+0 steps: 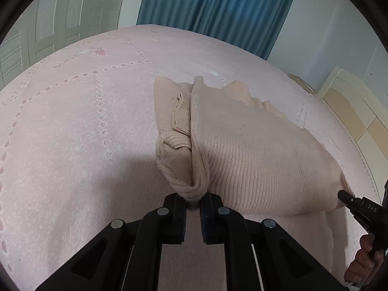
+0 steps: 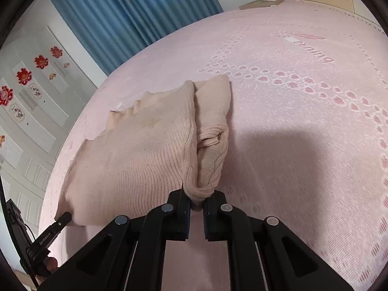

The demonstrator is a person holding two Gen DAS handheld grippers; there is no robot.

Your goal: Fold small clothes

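A small beige ribbed knit sweater (image 1: 254,150) lies on the pink bed cover (image 1: 72,133), its near edge lifted off the cover between the two grippers. My left gripper (image 1: 193,200) is shut on the sweater's near left corner, where a folded-in sleeve bunches. In the same view my right gripper (image 1: 343,197) holds the opposite corner at the far right. In the right wrist view my right gripper (image 2: 197,200) is shut on the near right corner of the sweater (image 2: 135,155). My left gripper (image 2: 65,217) pinches the far left corner there.
The pink bed cover (image 2: 303,133) stretches wide on all sides of the sweater. Blue curtains (image 1: 215,7) hang behind the bed. A white wardrobe (image 2: 31,111) with red flower stickers stands at the left. A cream headboard (image 1: 359,111) borders the right. A hand (image 1: 363,264) grips the right tool.
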